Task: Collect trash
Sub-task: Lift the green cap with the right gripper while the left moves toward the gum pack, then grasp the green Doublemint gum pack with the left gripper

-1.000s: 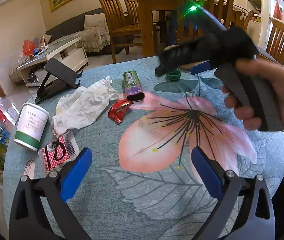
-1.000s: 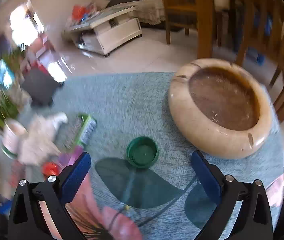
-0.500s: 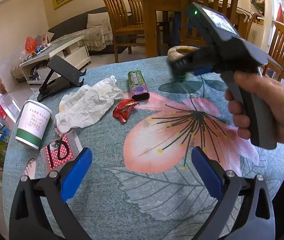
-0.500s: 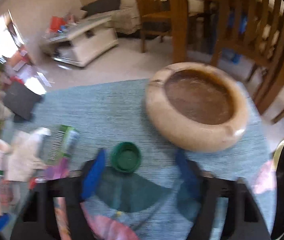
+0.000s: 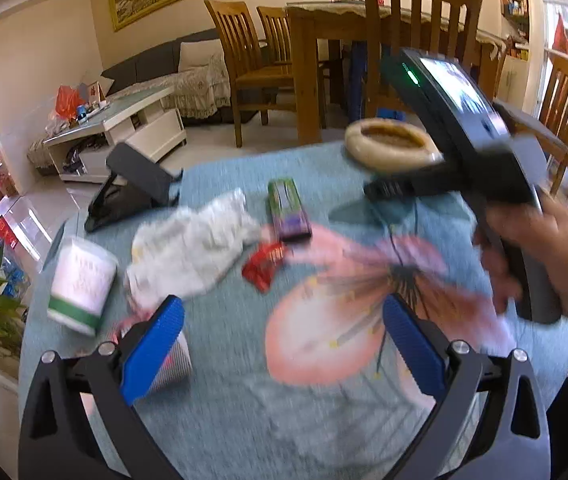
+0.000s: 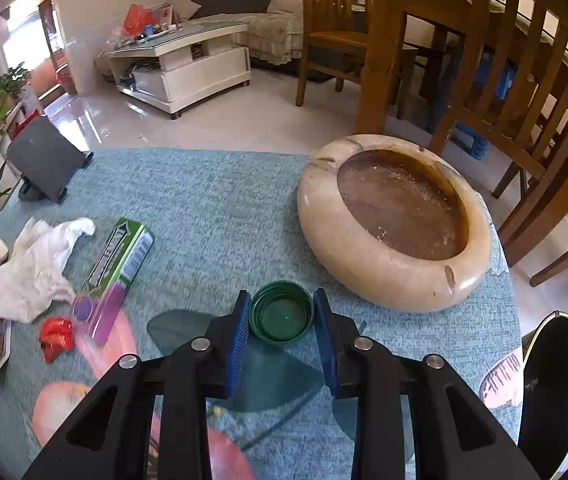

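A green bottle cap [image 6: 282, 316] lies open side up on the blue flowered tablecloth [image 6: 212, 208], and the blue pads of my right gripper [image 6: 282, 298] are shut on its two sides. In the left wrist view the right gripper [image 5: 384, 191] is held by a hand [image 5: 548, 256] in front of the ashtray, and the cap is hidden there. My left gripper [image 5: 280, 336] stands open above the cloth with nothing between its fingers. Left of the cap lie a crumpled white tissue [image 5: 192, 248], a green and purple gum box [image 5: 286, 210] and a red wrapper [image 5: 264, 266].
A big beige stone ashtray [image 6: 384, 276] sits just right of the cap. A paper cup [image 5: 82, 284] and a black stand [image 5: 132, 184] are at the table's left. A black round bin lid [image 6: 556, 392] shows at the right edge. Wooden chairs [image 6: 524, 80] stand behind.
My right gripper came down around the green cap and its jaws went from wide open to shut on it. The left gripper lifted and drew back a little.
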